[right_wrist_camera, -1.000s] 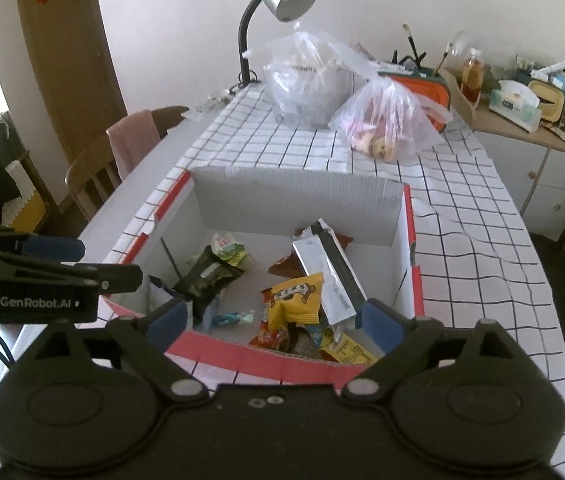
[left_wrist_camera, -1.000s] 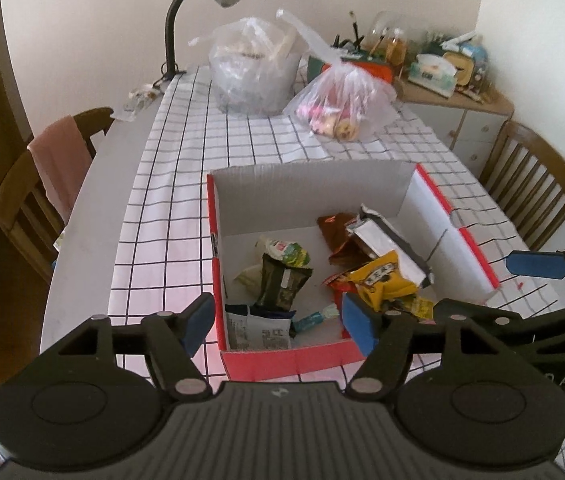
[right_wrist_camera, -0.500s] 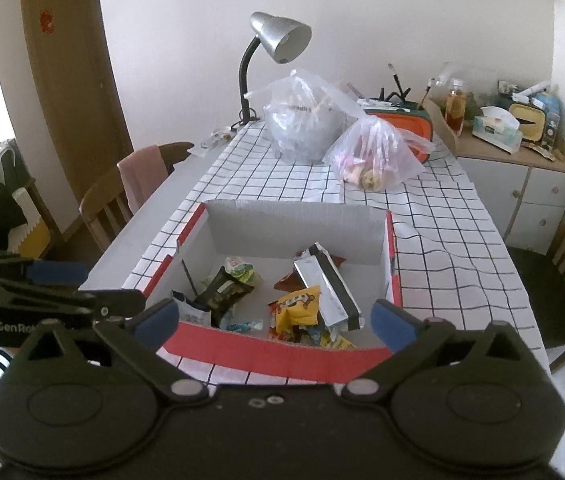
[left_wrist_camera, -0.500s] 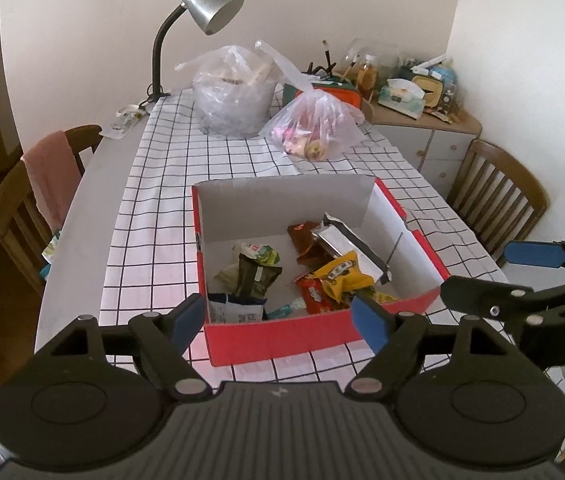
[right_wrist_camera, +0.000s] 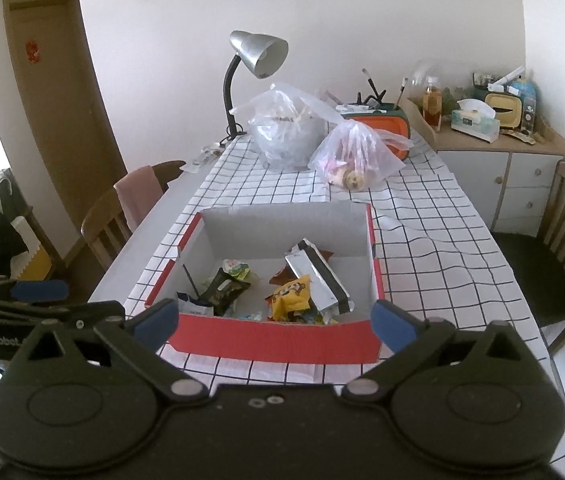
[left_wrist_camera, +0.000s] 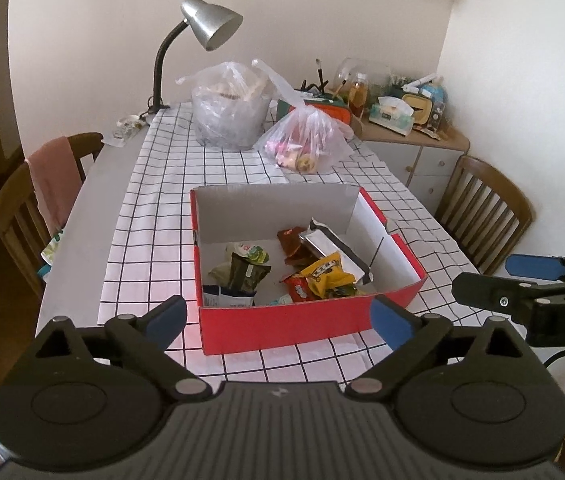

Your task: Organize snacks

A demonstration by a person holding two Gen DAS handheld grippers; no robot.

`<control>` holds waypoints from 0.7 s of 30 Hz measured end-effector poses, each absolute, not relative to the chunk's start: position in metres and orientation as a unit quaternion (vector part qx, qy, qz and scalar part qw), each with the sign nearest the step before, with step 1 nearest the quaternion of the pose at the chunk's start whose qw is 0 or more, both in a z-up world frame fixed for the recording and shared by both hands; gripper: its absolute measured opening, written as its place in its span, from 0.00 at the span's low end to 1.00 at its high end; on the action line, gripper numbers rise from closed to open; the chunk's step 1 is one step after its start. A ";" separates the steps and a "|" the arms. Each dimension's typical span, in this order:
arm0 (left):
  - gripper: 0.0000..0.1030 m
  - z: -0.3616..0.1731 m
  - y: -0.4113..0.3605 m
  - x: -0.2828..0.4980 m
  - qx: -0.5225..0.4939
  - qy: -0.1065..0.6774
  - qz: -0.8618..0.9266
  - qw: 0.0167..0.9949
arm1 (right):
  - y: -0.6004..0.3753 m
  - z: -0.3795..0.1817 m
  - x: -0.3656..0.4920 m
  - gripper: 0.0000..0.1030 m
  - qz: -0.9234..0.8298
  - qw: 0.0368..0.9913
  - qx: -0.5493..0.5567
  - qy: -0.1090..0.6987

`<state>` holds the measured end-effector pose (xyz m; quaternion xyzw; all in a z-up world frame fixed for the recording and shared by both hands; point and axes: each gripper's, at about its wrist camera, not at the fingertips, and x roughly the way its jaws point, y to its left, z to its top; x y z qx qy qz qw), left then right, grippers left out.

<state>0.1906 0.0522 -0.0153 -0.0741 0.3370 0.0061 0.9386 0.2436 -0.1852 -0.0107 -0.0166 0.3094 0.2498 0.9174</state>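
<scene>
My left gripper (left_wrist_camera: 276, 318) was opening with nothing between its jaws, and my right gripper (right_wrist_camera: 274, 320) was spread wide and empty. The snacks (left_wrist_camera: 314, 276) lay in the red box (left_wrist_camera: 282, 328) at twelve o'clock on the worktop (left_wrist_camera: 162, 216); the job looked nearly done.

A silver desk lamp (left_wrist_camera: 211, 29) is seen behind two plastic bags (left_wrist_camera: 229, 106) on a checked tablecloth (left_wrist_camera: 162, 184); wooden chairs (left_wrist_camera: 482, 208) are placed alongside.

Soft, dim daylight, slightly washed out. Faint pink glow on the tablecloth (left_wrist_camera: 186, 312) beside the red box (left_wrist_camera: 282, 326). Strong fisheye bending, dark corners. Focus sharp.
</scene>
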 end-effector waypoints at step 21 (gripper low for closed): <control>0.96 -0.008 0.048 0.180 -0.076 0.327 0.026 0.942 | -0.192 -0.004 0.234 1.00 0.247 0.922 0.004 0.298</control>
